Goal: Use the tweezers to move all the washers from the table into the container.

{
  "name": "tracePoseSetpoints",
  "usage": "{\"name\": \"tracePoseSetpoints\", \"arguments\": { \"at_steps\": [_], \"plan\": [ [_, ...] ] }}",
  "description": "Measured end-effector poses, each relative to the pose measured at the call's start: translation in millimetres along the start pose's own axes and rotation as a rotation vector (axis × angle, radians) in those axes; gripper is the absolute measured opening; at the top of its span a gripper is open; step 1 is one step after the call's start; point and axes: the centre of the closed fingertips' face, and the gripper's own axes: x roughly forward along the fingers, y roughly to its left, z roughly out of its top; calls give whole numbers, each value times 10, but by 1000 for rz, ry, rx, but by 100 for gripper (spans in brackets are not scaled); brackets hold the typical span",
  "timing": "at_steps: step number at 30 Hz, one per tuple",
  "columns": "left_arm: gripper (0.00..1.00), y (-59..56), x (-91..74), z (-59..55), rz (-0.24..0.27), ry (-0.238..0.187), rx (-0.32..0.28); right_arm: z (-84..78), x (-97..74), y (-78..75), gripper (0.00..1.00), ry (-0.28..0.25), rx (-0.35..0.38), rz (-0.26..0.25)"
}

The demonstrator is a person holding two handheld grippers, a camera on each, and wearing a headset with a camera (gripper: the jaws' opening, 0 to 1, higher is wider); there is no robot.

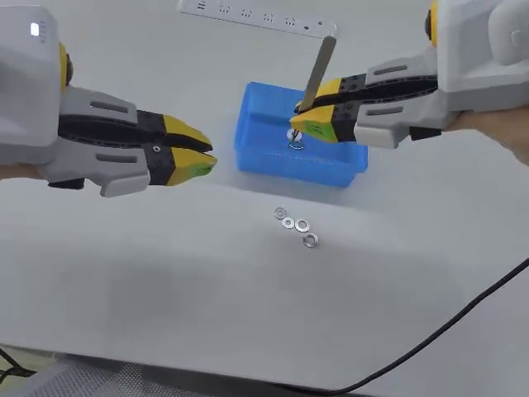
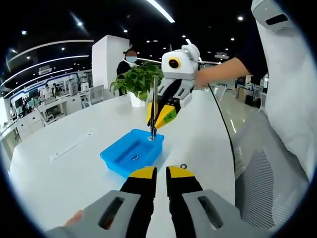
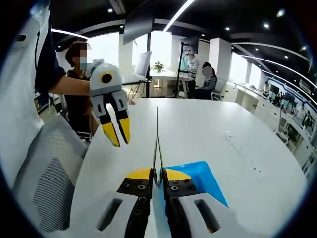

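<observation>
A blue container (image 1: 258, 116) stands on the white table. My right gripper (image 1: 318, 122) hovers over it, shut on metal tweezers (image 1: 321, 70) whose tips point down into the container. Something small and shiny, perhaps a washer (image 1: 295, 142), shows at the tips; I cannot tell whether it is held. The left gripper view has the tweezers (image 2: 154, 106) over the container (image 2: 116, 154), with a washer (image 2: 134, 157) lying inside. Several washers (image 1: 295, 225) lie on the table in front of the container. My left gripper (image 1: 202, 155) hangs open left of the container, holding nothing.
A white power strip (image 1: 256, 16) lies behind the container. A black cable (image 1: 446, 331) crosses the table's near right corner. The table's front edge runs along the bottom of the head view. People and a potted plant (image 2: 136, 82) are in the background.
</observation>
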Motion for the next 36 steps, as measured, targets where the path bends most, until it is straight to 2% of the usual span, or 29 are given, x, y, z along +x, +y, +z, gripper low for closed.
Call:
{"name": "tracePoseSetpoints", "arguments": {
  "at_steps": [3, 16, 21, 27, 30, 31, 33, 36],
  "plan": [
    [12, 7, 6, -5, -1, -5, -7, -25, 37, -101, 9, 14, -14, -14],
    [13, 96, -1, -111, 17, 7, -59, -292, 331, -414, 9, 45, 0, -9],
    [16, 141, -9, -128, 31, 7, -74, -454, 469, -458, 9, 69, 1, 5],
    [21, 169, 6, -223, 36, 41, -89, -616, 621, -483, 9, 83, 4, 25],
    [28, 191, 10, -258, 47, 50, -102, -683, 668, -495, 9, 91, 6, 25],
    [31, 204, 10, -269, 54, 54, -107, -752, 714, -526, 9, 91, 11, 28],
    [40, 208, 7, -276, 57, 55, -107, -779, 727, -529, 9, 93, 10, 29],
    [61, 204, 9, -275, 63, 53, -127, -840, 758, -577, 9, 90, 14, 25]
  ]
}}
